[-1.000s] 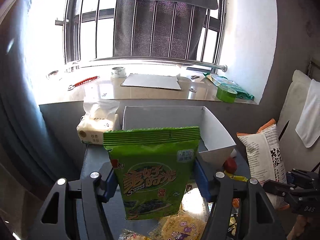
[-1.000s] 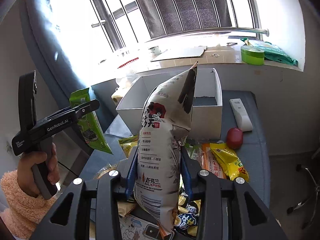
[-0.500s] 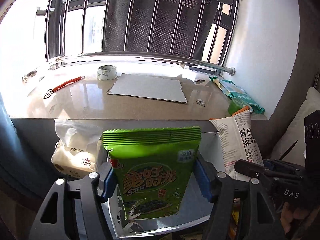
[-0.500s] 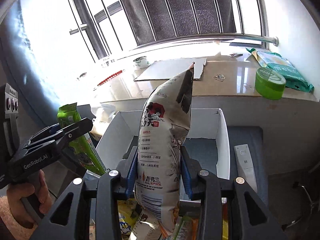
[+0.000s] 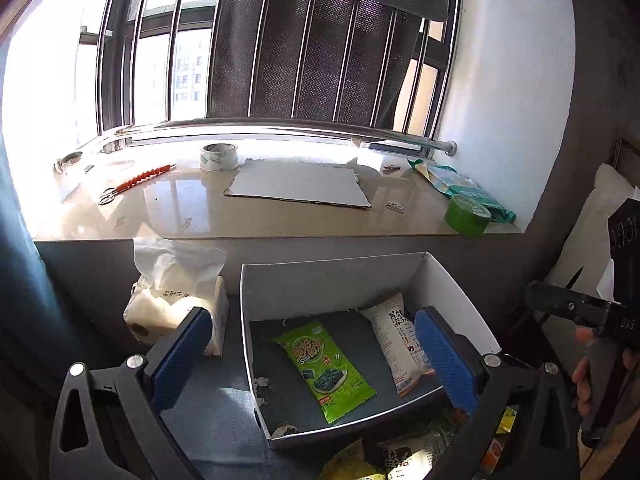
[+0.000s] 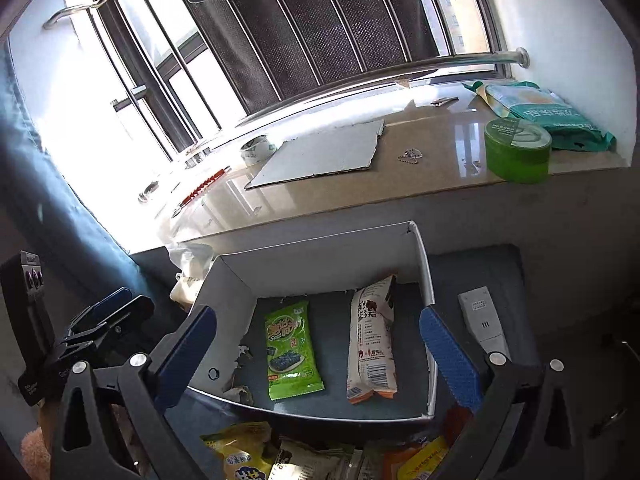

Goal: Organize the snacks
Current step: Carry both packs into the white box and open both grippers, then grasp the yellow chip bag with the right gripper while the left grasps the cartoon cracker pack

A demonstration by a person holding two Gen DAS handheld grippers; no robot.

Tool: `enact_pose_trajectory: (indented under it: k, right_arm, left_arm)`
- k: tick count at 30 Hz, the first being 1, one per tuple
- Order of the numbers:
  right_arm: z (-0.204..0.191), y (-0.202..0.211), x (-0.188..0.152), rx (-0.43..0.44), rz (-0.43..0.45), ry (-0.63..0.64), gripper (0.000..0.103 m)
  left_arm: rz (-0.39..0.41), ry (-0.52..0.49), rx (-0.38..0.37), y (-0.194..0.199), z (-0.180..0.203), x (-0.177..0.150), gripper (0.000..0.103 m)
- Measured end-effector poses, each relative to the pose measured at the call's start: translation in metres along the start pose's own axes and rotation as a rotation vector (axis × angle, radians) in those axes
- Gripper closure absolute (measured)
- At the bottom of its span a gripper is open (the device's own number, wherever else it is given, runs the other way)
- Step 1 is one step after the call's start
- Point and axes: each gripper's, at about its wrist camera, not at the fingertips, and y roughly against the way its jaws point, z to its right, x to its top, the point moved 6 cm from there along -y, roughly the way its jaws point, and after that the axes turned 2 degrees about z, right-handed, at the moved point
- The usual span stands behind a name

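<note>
Snacks are heaped nearest, the left gripper and right gripper are seen with jaws opening wide and empty, and beyond — in the box — green pack and white bag lie flat, apart.

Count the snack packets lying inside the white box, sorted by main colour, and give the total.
Green packet: 1
White packet: 1
Total in the white box: 2
</note>
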Motion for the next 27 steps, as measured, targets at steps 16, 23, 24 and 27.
enact_pose_trajectory:
  k: [16,23,24,27]
  right_arm:
    - [0.028,0.126,-0.137,-0.036,0.038,0.044,0.0]
    - [0.07,0.131,-0.23,-0.066,-0.11,-0.13,0.0]
    - [0.072,0.13,-0.24,-0.066,-0.13,-0.149,0.0]
    - [0.069,0.122,-0.261,-0.051,-0.181,-0.165,0.0]
  left_arm:
    - [-0.022,0.012,-0.066,0.121,0.044,-0.137,0.0]
    - [-0.093,0.046,-0.114,0.122,0.06,-0.193,0.0]
    - [-0.1,0.049,-0.125,0.122,0.063,-0.197,0.0]
    - [-0.121,0.038,-0.12,0.119,0.067,-0.204,0.0]
